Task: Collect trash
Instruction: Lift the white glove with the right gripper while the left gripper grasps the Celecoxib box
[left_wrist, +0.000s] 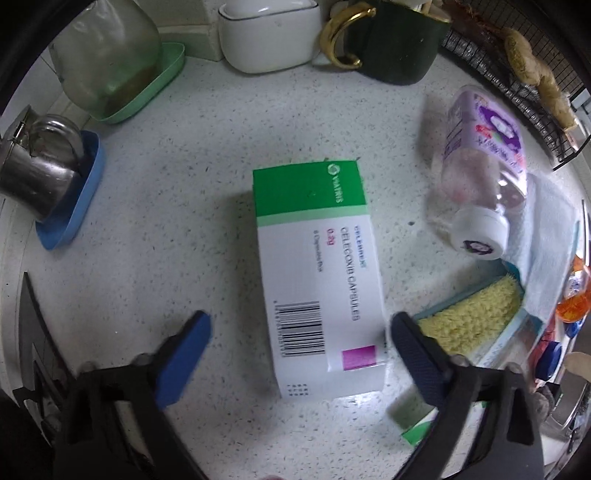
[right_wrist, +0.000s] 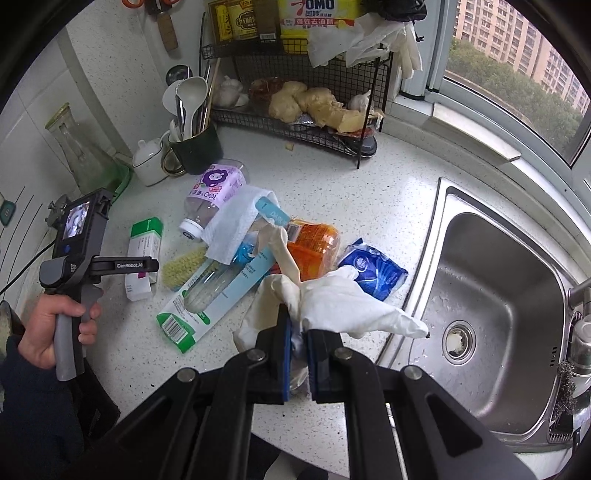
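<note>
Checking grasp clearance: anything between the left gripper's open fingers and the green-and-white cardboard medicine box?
Nothing. In the left wrist view the left gripper straddles the green-and-white cardboard medicine box, with only bare speckled white countertop beside it.

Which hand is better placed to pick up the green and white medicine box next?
Left. Its tongs hang open directly over the medicine box, one finger on each side. The right tongs are already shut on a white glove.
</note>
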